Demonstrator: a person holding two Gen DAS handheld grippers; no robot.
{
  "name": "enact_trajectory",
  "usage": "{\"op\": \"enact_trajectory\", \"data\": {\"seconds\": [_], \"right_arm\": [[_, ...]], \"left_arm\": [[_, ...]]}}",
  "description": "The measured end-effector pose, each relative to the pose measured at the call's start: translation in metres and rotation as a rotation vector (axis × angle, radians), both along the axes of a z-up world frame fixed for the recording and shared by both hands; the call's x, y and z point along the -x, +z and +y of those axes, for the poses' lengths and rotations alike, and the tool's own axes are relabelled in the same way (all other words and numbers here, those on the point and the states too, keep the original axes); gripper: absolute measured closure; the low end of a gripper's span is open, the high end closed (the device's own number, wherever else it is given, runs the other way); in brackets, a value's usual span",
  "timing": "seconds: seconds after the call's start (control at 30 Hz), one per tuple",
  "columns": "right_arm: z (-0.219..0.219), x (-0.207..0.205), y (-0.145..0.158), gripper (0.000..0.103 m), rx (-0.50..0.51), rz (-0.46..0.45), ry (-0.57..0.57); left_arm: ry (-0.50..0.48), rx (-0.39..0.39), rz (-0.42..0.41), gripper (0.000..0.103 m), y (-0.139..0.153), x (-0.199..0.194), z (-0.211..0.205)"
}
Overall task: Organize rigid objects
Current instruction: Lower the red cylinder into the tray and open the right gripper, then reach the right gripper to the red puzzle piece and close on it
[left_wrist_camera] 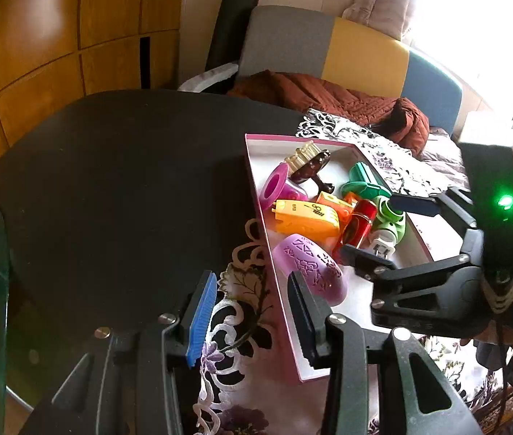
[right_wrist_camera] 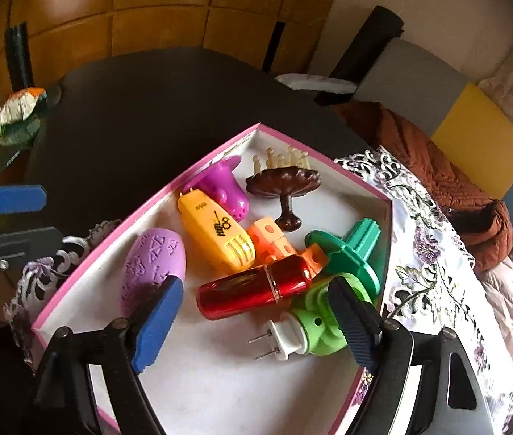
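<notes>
Tool-wise, our right tool (right_wrist_camera: pixel 253 320) hangs spread and empty at lower centre over the box (right_wrist_camera: pixel 220 146), where we judge everything already gathered.

The box (right_wrist_camera: pixel 220 145) near corner is cut off by the bottom edge.

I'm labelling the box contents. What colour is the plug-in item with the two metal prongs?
Light green body with a white plug end, clearest in the right wrist view.

Dark round table (left_wrist_camera: pixel 119 166). Floral cutwork cloth (left_wrist_camera: pixel 242 311) lies on its right part. Pink-rimmed white box (left_wrist_camera: pixel 256 188) rests on cloth, far corner extending onto bare tabletop.
</notes>
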State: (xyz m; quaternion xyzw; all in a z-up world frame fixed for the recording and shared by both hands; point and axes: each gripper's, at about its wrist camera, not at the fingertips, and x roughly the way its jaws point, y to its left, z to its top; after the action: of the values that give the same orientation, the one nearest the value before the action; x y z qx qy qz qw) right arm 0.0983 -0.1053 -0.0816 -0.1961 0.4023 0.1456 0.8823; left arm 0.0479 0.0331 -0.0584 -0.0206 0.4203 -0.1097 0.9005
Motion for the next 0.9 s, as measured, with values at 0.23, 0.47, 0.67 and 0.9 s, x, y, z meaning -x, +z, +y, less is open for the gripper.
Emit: {"op": "enact_trajectory", "data": {"seconds": [0.23, 0.47, 0.67, 0.9], "right_arm": [[-0.025, 0.018, 0.023, 0.015, -0.097, -0.048, -0.067], [-0.087, 0.037, 0.038, 0.014, -0.197, -0.066, -0.217], [-0.169, 0.059, 0.045, 0.014, -0.258, -0.076, -0.426], [-0.277, 0.083, 0.044, 0.014, -0.349, -0.057, -0.74]], "left_arm": [[-0.009, -0.009, -0.01, 0.062, 0.003, 0.003, -0.003], [-0.025, -0.014, -0.019, 0.061, 0.006, 0.006, -0.009], [-0.052, -0.025, -0.018, 0.061, 0.006, 0.006, -0.019], [-0.082, -0.035, -0.02, 0.061, 0.008, 0.008, -0.031]]}}
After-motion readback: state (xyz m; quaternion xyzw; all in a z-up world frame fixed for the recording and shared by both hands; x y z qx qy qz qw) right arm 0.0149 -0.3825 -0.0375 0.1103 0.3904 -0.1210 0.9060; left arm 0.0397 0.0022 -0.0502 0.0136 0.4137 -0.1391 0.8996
